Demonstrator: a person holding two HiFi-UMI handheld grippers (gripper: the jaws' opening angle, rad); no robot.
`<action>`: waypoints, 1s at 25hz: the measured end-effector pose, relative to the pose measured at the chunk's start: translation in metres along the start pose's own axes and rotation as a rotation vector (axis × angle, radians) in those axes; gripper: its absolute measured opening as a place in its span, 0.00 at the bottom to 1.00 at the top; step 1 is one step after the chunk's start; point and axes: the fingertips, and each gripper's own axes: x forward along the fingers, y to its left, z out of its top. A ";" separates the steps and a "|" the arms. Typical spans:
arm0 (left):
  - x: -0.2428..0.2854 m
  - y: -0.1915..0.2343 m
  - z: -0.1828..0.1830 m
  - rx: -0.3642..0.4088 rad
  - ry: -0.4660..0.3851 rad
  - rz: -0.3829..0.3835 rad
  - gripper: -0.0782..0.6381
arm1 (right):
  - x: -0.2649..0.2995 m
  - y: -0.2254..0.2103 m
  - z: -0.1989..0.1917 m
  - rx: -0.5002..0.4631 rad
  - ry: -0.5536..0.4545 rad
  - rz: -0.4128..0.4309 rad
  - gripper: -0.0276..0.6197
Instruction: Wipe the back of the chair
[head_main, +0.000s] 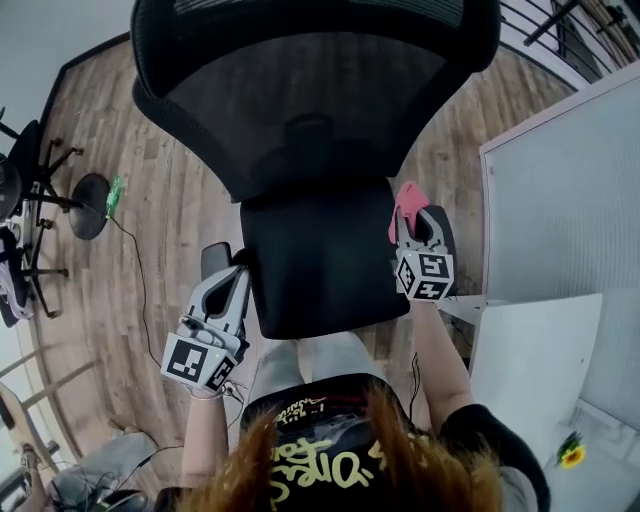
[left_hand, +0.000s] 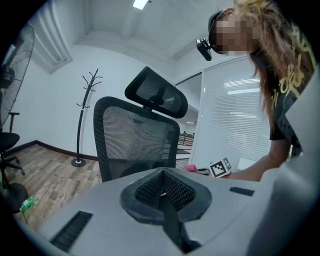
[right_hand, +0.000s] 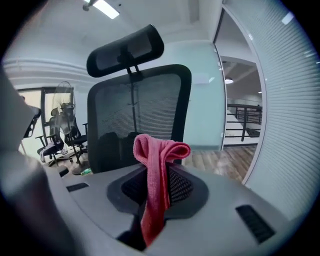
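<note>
A black office chair with a mesh back (head_main: 300, 90) (left_hand: 134, 139) (right_hand: 137, 112) and a headrest (left_hand: 156, 92) (right_hand: 125, 50) stands in front of me, its seat (head_main: 320, 255) facing me. My right gripper (head_main: 415, 225) (right_hand: 156, 172) is shut on a pink cloth (head_main: 407, 203) (right_hand: 157, 175) by the seat's right edge, short of the back. My left gripper (head_main: 232, 285) (left_hand: 162, 187) is shut with nothing in it, at the seat's left edge.
A white partition wall (head_main: 570, 190) and a white desk top (head_main: 530, 360) stand to the right. Other chairs (head_main: 30, 190) are at the far left on the wooden floor (head_main: 150, 200). A coat stand (left_hand: 85, 117) stands behind the chair.
</note>
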 end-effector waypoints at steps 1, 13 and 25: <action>0.002 -0.001 -0.003 -0.003 0.003 0.013 0.10 | 0.011 -0.008 -0.003 0.012 0.002 -0.014 0.16; 0.012 -0.006 -0.041 -0.055 0.046 0.070 0.10 | 0.089 -0.053 -0.023 0.154 0.062 -0.143 0.16; 0.004 0.032 -0.070 -0.145 0.052 0.036 0.10 | 0.127 -0.010 -0.028 0.106 0.052 -0.142 0.16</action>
